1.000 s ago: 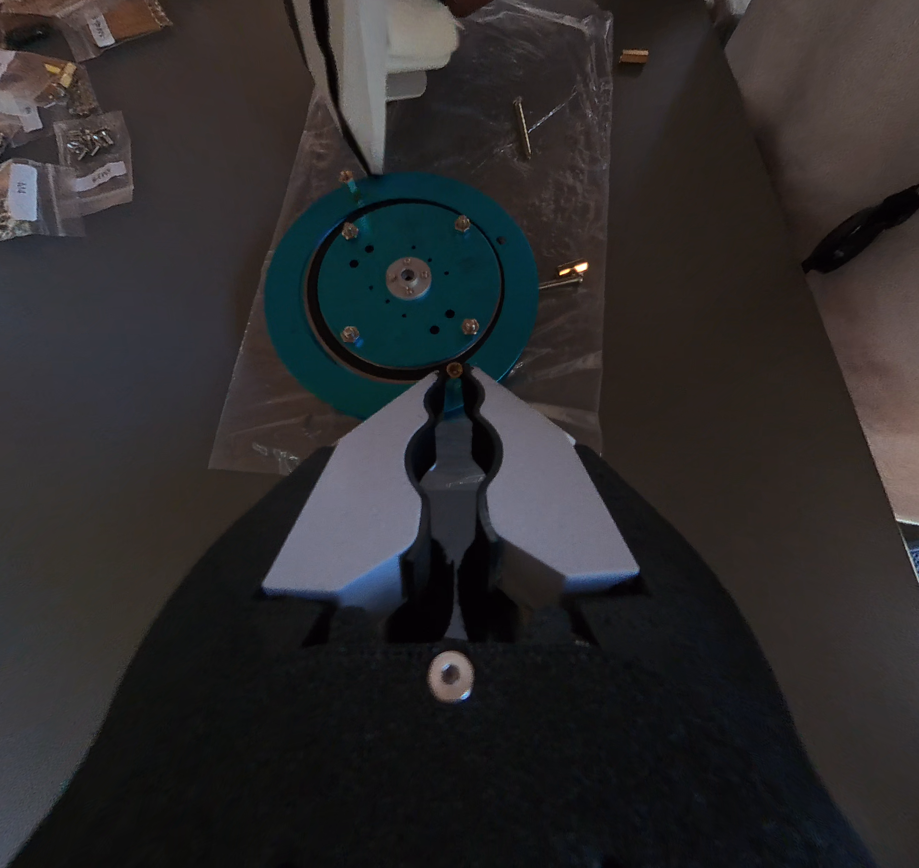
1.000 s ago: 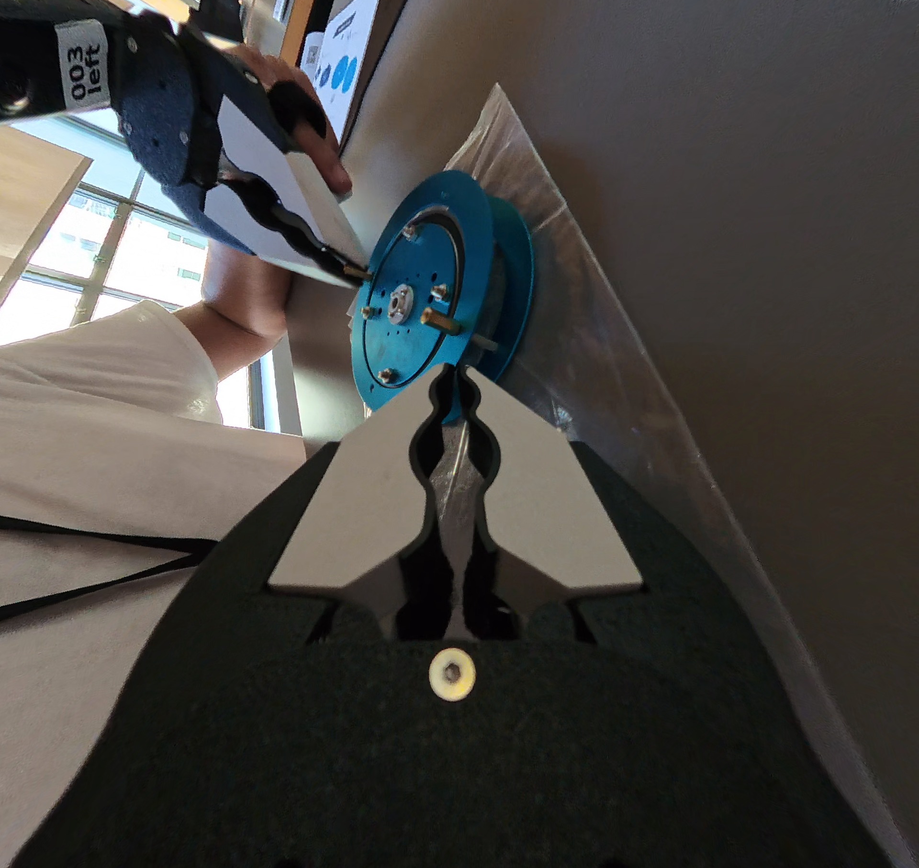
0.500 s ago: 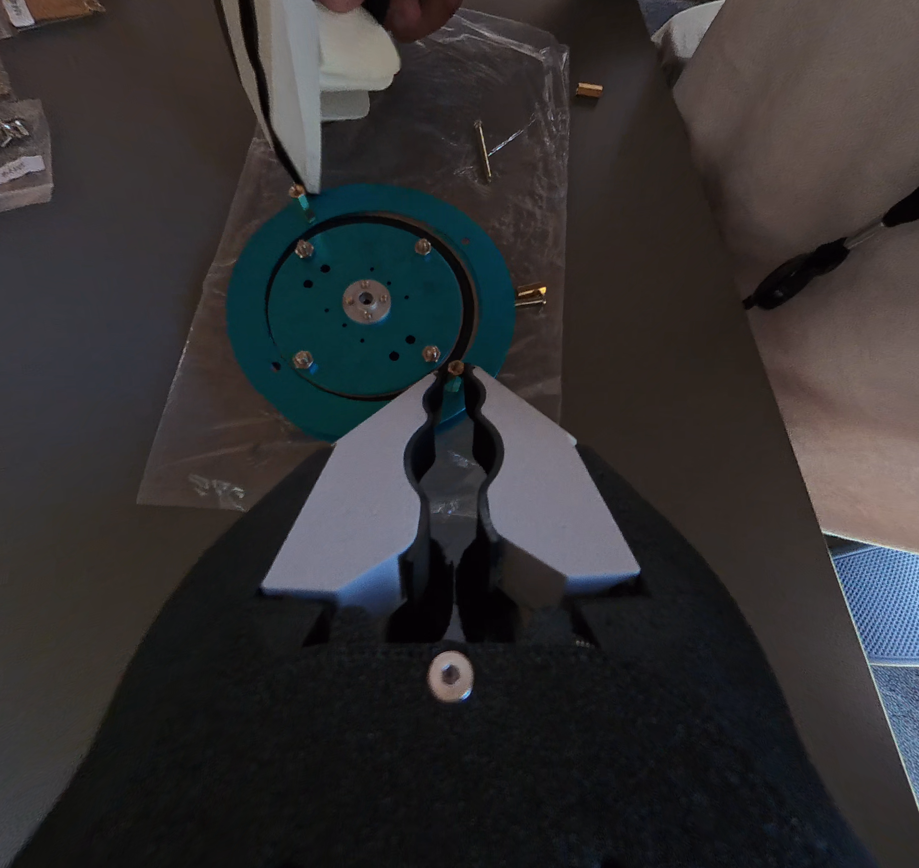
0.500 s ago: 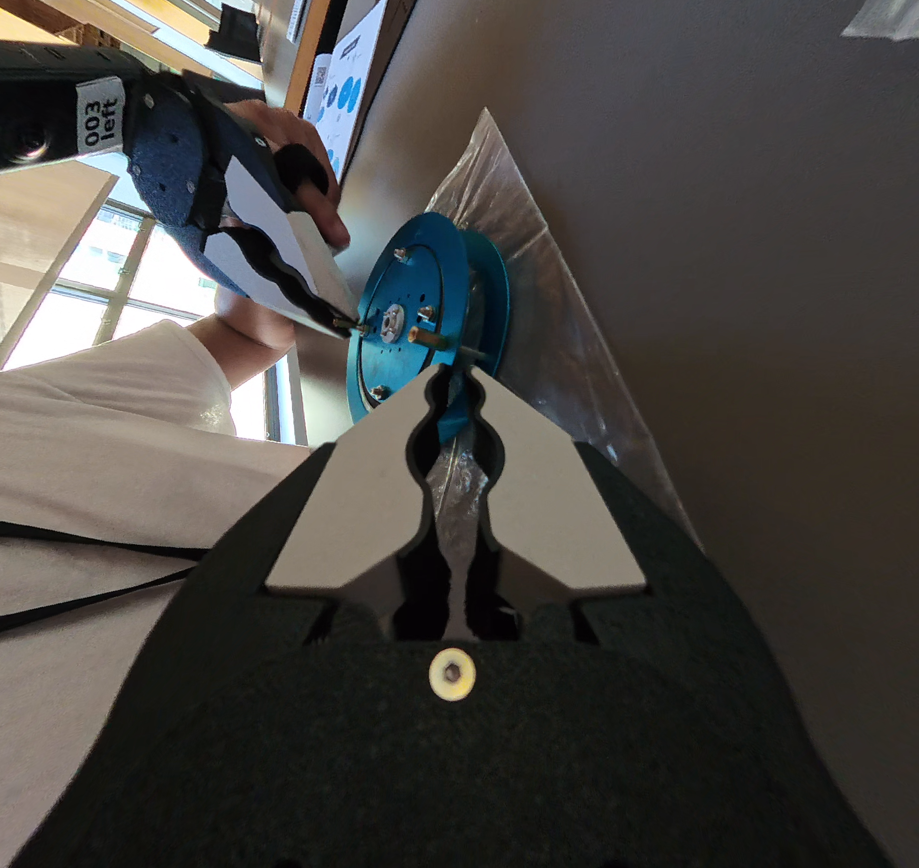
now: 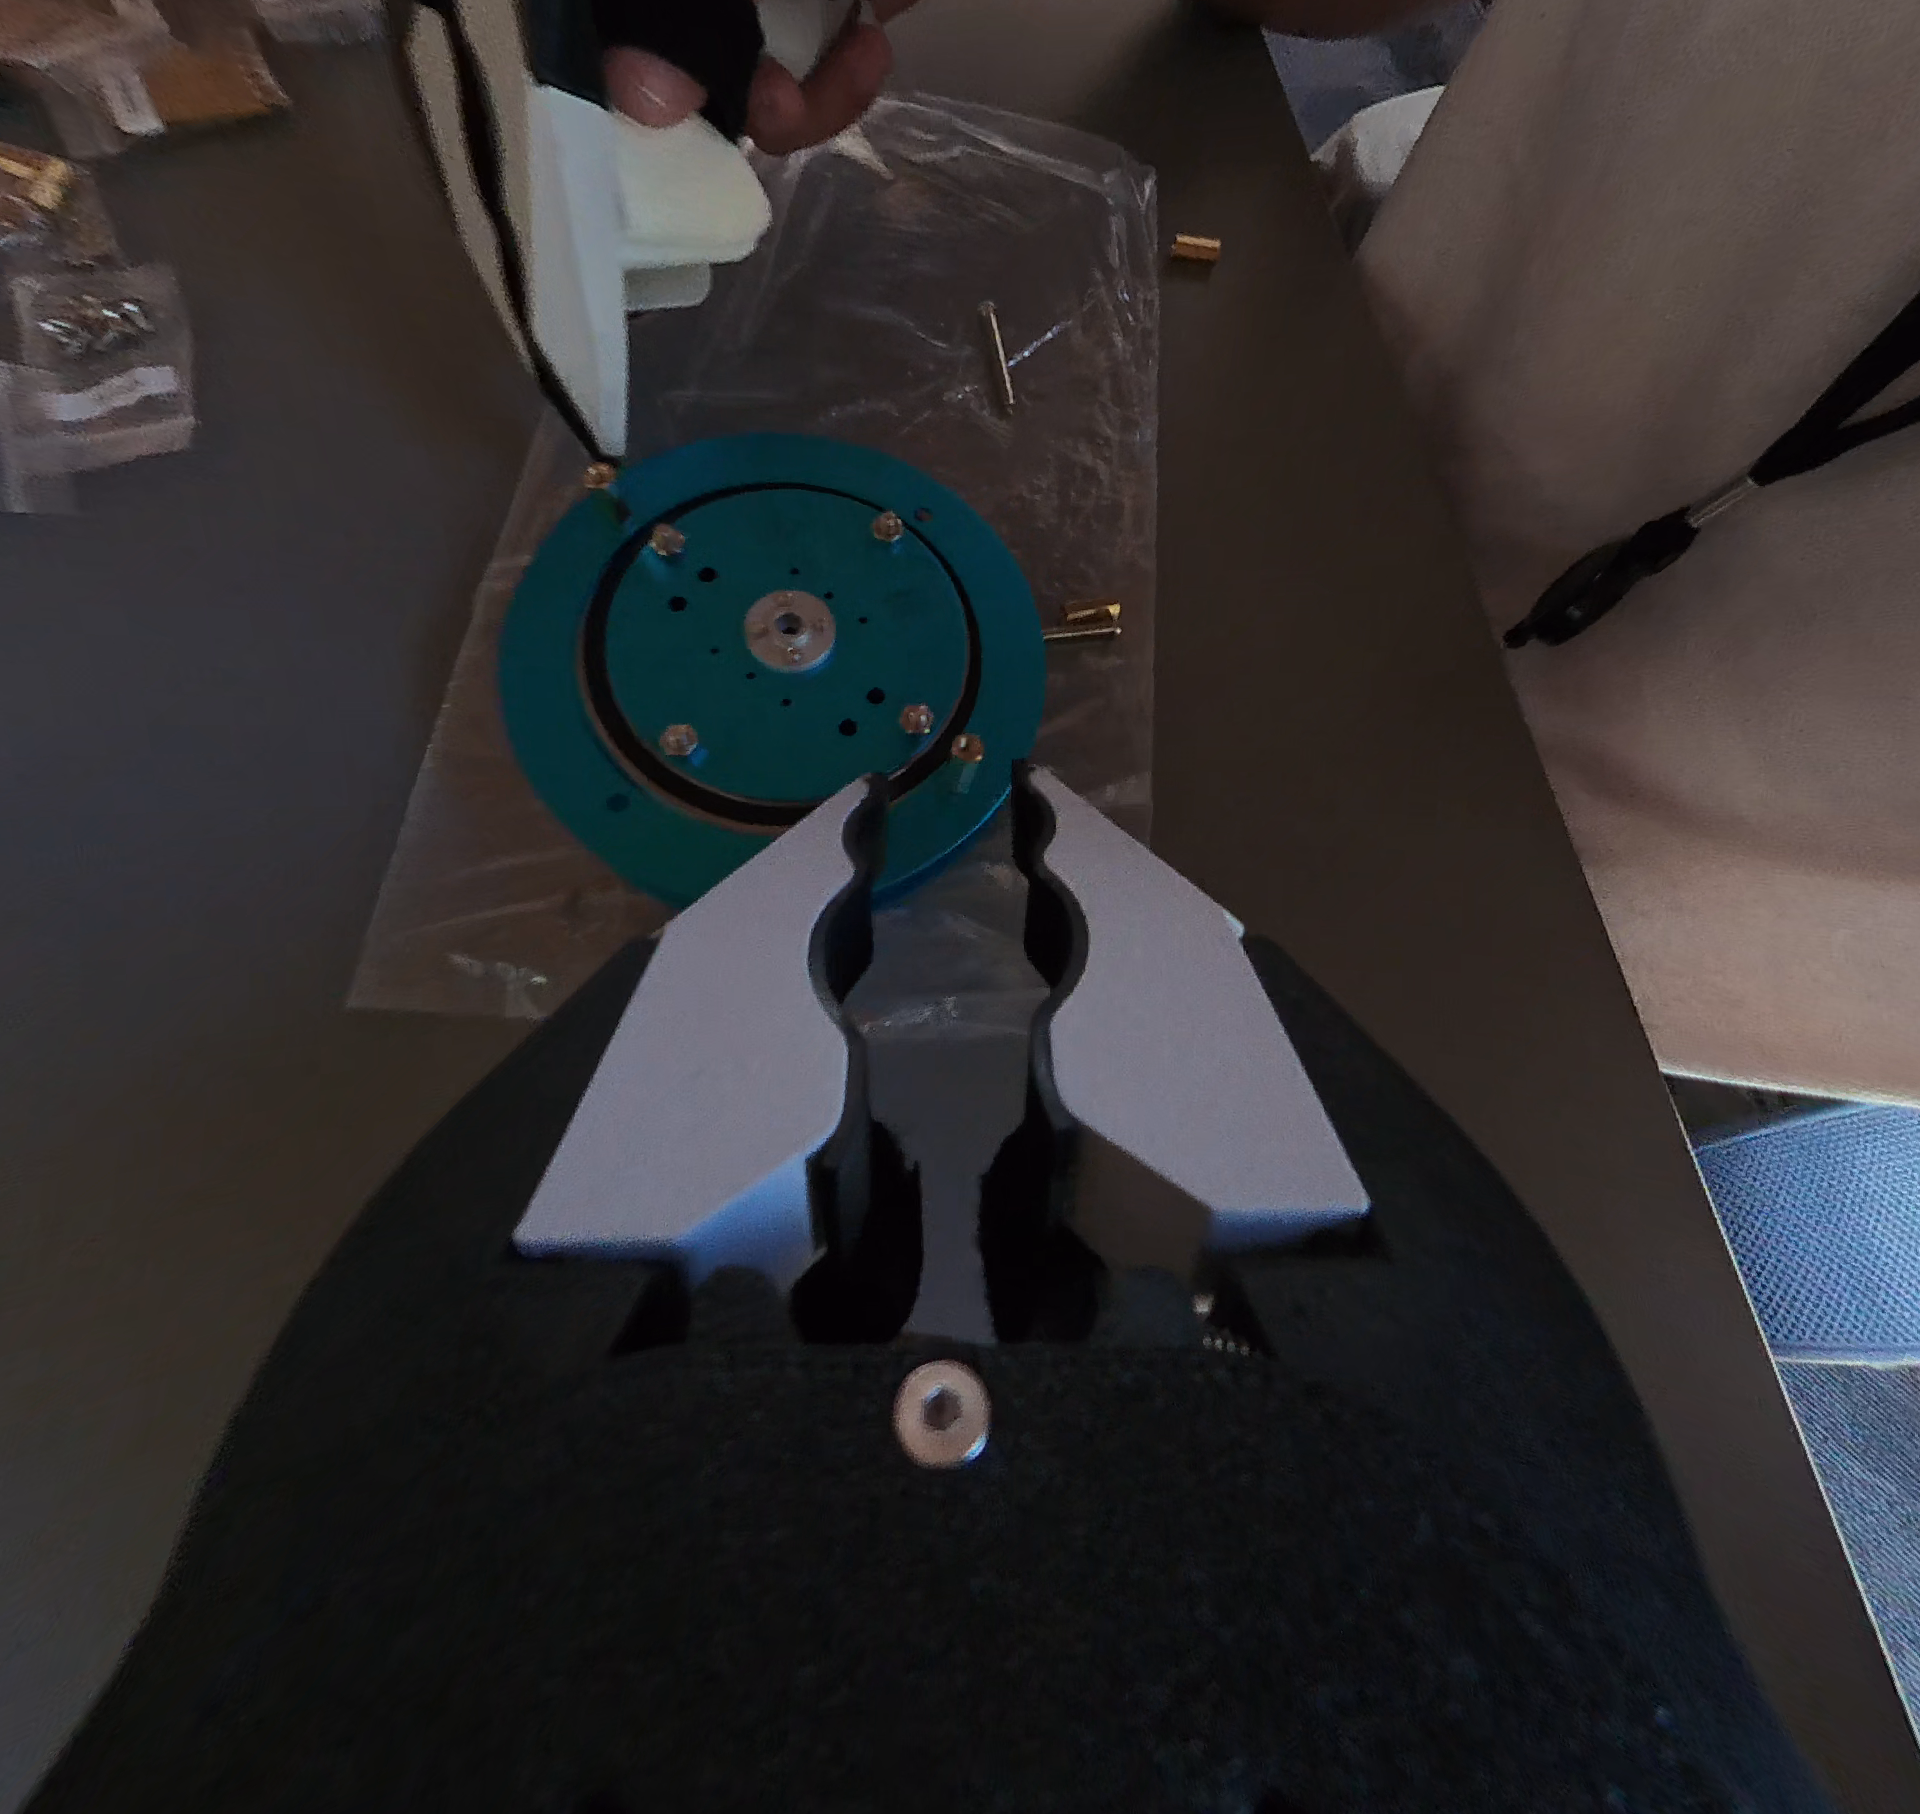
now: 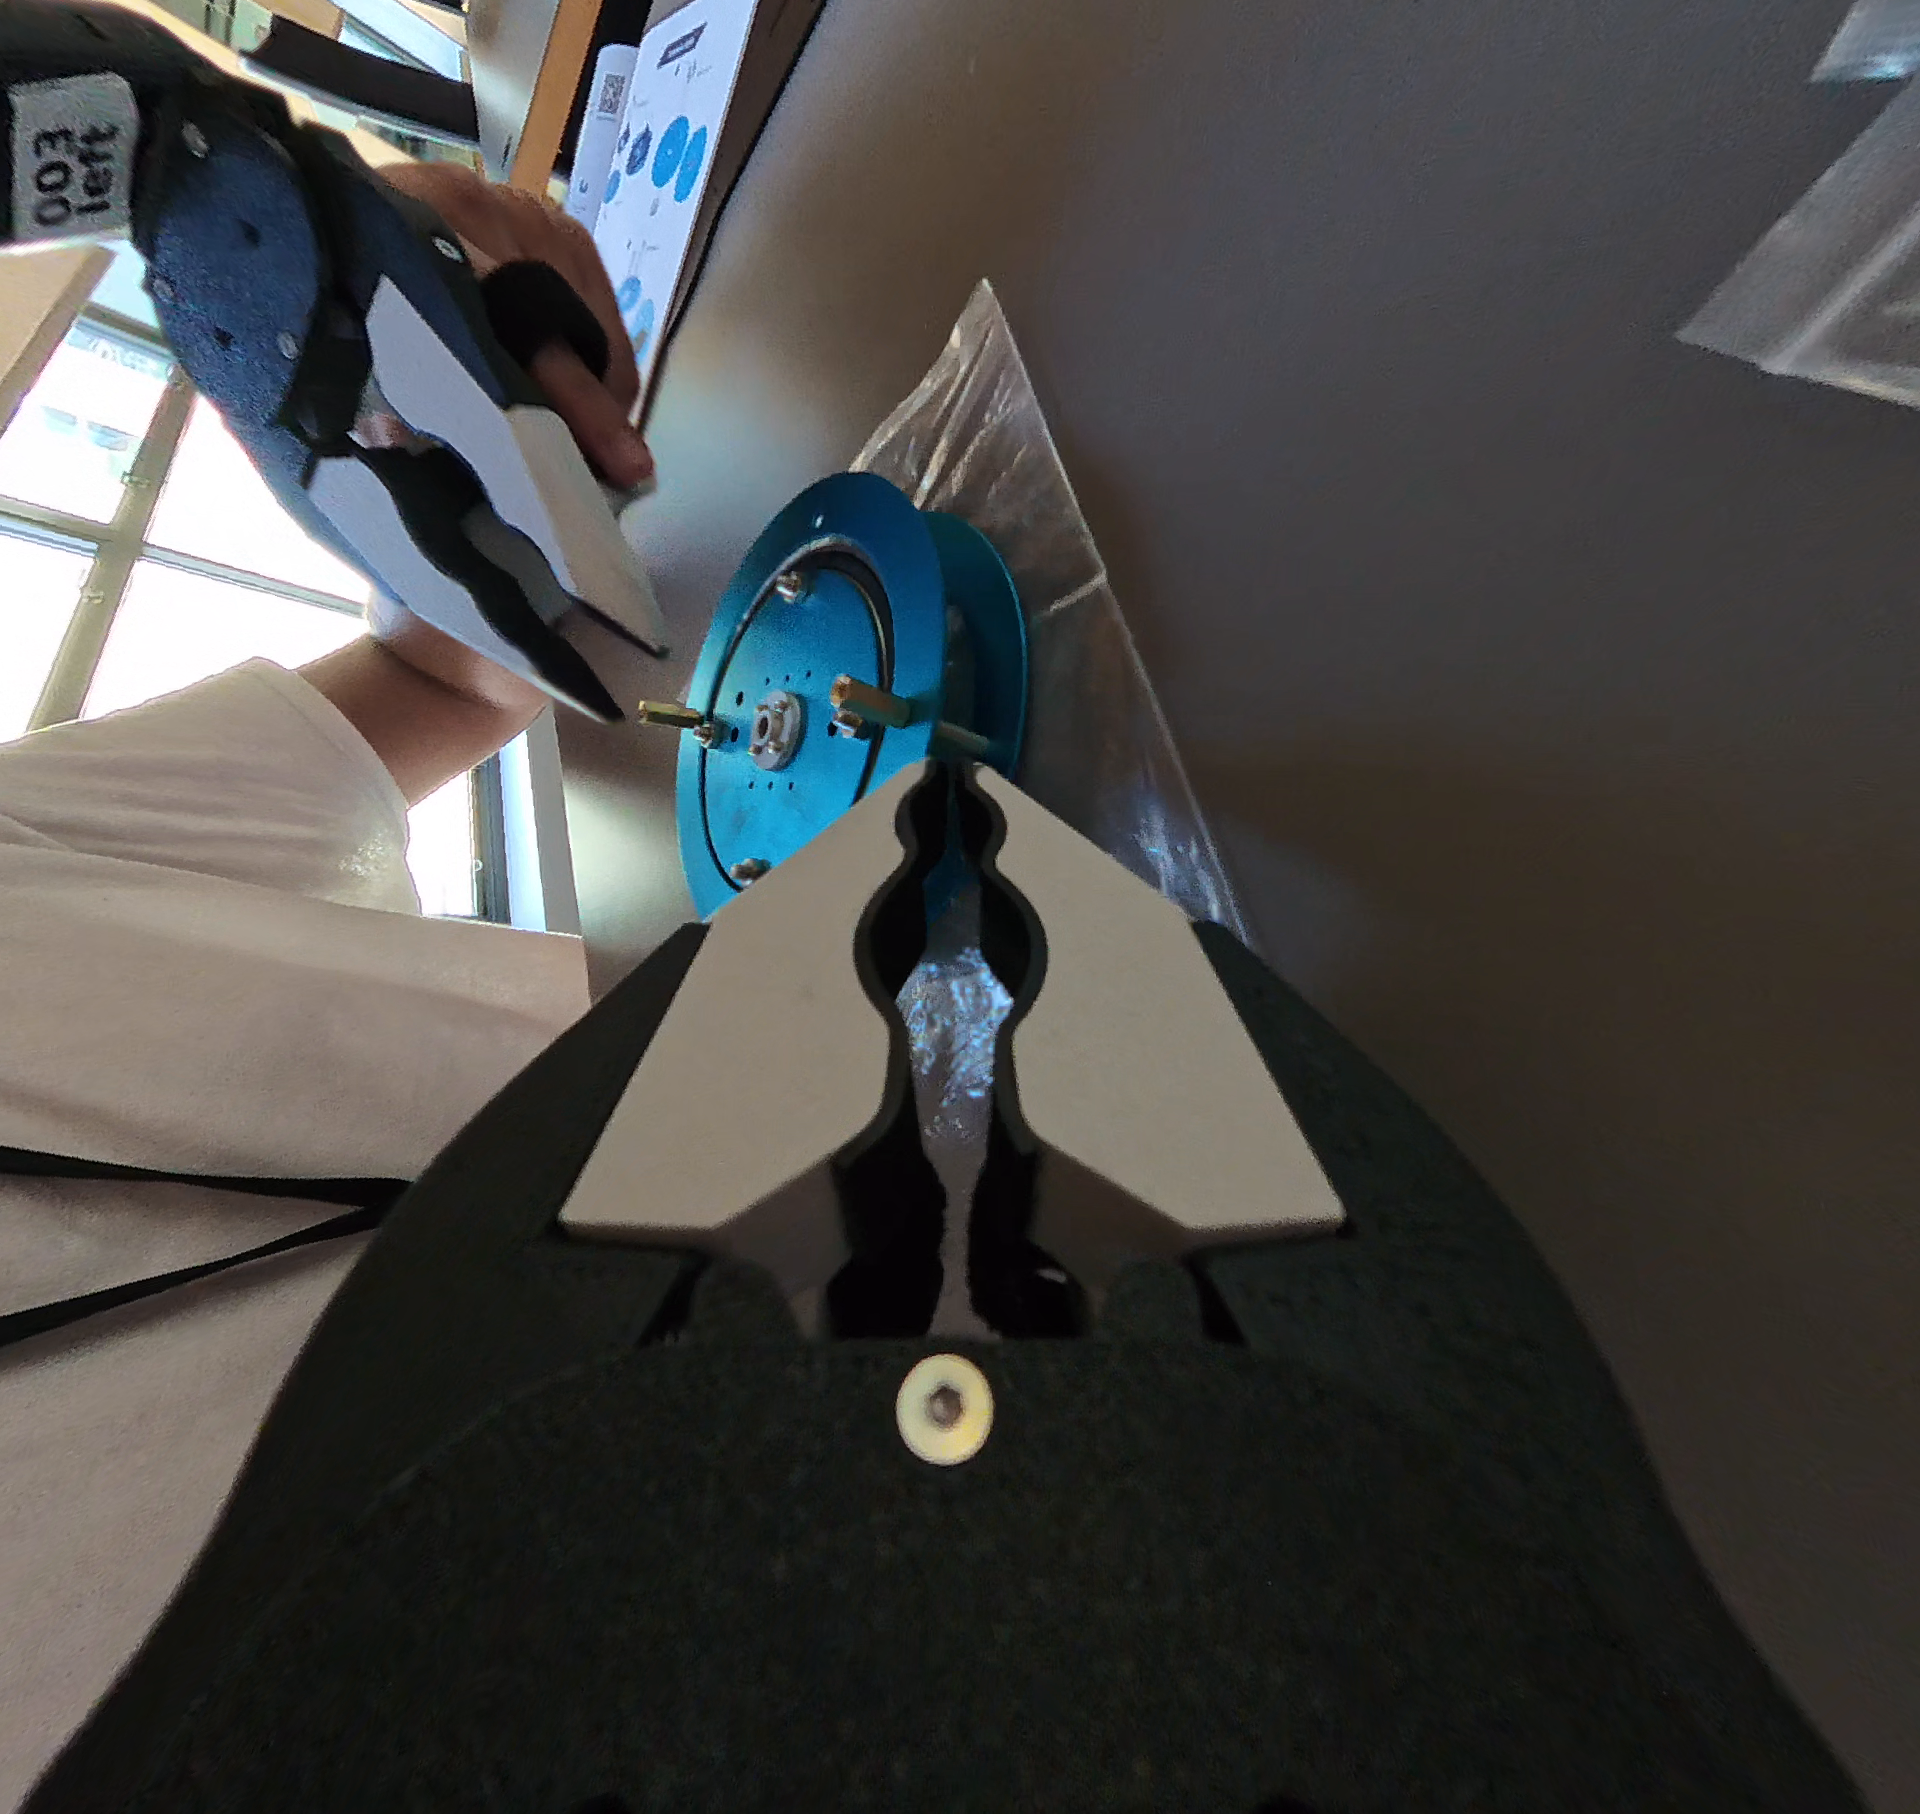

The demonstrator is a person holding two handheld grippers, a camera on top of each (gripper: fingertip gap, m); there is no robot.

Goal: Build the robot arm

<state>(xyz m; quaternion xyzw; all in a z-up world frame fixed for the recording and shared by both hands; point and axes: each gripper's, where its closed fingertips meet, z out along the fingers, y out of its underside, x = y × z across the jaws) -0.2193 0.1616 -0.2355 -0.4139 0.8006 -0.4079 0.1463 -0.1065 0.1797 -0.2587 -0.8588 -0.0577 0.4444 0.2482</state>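
Observation:
A blue two-layer metal disc (image 5: 717, 694) lies on a clear plastic bag (image 5: 935, 237). My left gripper (image 5: 948, 785) is open, its fingertips either side of a brass standoff (image 5: 966, 752) that stands upright on the disc's outer ring. In the right wrist view this gripper (image 6: 639, 682) hovers just off that standoff (image 6: 670, 715). My right gripper (image 6: 942, 773) is shut at the disc's (image 6: 805, 642) opposite rim. In the left wrist view its tip (image 5: 595, 453) meets a second brass standoff (image 5: 598, 476). I cannot tell whether it grips it.
Loose brass standoffs (image 5: 1081, 613) and a long screw (image 5: 997, 356) lie on the bag to the right. Small bags of hardware (image 5: 94, 351) lie at the far left. The person's torso (image 5: 1662, 621) borders the table's right edge. A printed sheet (image 6: 665, 154) lies beyond the disc. Some 12 cm of space lies between my two pairs of fingers.
My left gripper was shut on the brass standoff at the disc's near rim. It has opened and let go, and the standoff stays upright. The right gripper stays at the far rim.

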